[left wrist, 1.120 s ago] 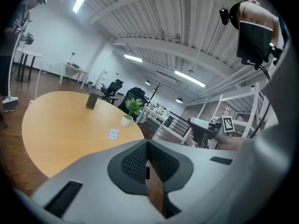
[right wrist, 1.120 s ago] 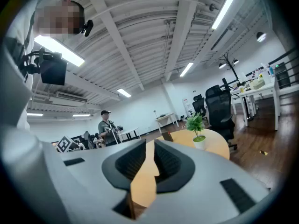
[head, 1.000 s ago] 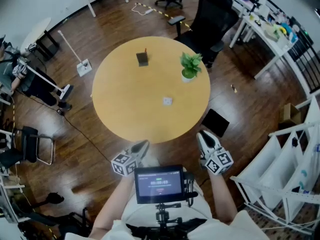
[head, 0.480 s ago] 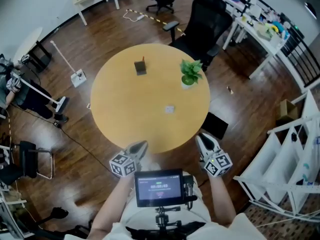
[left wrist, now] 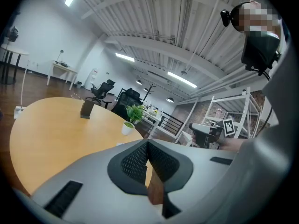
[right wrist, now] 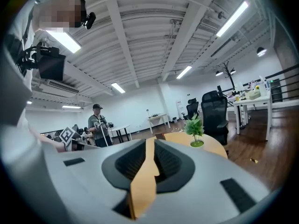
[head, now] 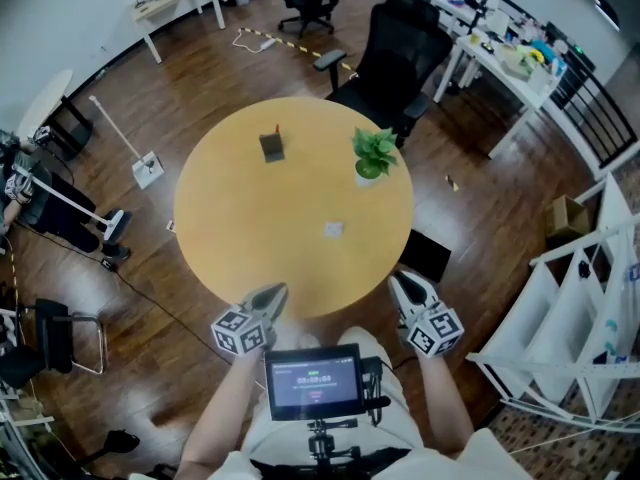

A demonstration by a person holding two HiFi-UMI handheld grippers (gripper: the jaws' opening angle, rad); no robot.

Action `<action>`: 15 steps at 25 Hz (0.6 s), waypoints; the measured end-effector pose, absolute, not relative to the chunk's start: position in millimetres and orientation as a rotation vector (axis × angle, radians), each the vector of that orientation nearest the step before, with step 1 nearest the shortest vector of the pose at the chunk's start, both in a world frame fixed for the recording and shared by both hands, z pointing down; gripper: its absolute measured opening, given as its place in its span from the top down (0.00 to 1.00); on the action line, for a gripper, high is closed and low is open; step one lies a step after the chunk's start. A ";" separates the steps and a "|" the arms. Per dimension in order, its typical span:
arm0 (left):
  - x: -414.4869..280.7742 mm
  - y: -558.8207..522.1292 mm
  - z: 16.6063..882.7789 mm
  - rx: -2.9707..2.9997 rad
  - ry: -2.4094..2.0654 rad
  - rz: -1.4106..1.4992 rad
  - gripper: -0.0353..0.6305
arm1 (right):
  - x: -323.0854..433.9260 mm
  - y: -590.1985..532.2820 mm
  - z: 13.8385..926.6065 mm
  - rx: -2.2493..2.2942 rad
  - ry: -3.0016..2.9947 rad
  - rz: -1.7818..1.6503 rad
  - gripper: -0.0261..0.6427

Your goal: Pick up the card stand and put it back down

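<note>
The card stand [head: 271,147] is a small dark block standing upright on the far left part of the round wooden table [head: 240,238]. It also shows in the left gripper view as the card stand [left wrist: 87,108], and small and far off in the right gripper view as the card stand [right wrist: 160,136]. My left gripper [head: 272,293] hovers at the table's near edge, its tips touching and nothing in them. My right gripper [head: 402,283] hangs just off the near right edge, its jaws a thin slit apart and empty. Both are far from the stand.
A potted plant [head: 372,154] stands at the table's far right and a small white card [head: 333,230] lies near the middle. A black office chair [head: 400,48] sits behind the table, a black flat object [head: 428,253] on the floor, and white shelving [head: 590,338] to the right. A person [right wrist: 98,125] stands off to the side.
The table has come closer in the head view, and both grippers now reach its near edge. Neither gripper's jaws have visibly changed.
</note>
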State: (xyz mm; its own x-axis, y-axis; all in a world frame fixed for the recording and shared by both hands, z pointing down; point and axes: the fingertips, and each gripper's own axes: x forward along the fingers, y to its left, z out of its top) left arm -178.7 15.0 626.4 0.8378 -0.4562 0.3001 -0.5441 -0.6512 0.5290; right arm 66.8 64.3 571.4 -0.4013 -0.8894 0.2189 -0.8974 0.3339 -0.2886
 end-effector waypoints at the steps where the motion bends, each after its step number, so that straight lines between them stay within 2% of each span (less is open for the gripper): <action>1: -179.1 15.6 625.9 2.387 -0.726 0.184 0.95 | 67.5 64.2 571.8 1.708 -2.545 0.574 0.87; 15: -172.5 -8.7 641.0 2.307 -0.848 0.229 0.95 | 92.0 17.0 569.4 1.563 -2.568 0.562 0.87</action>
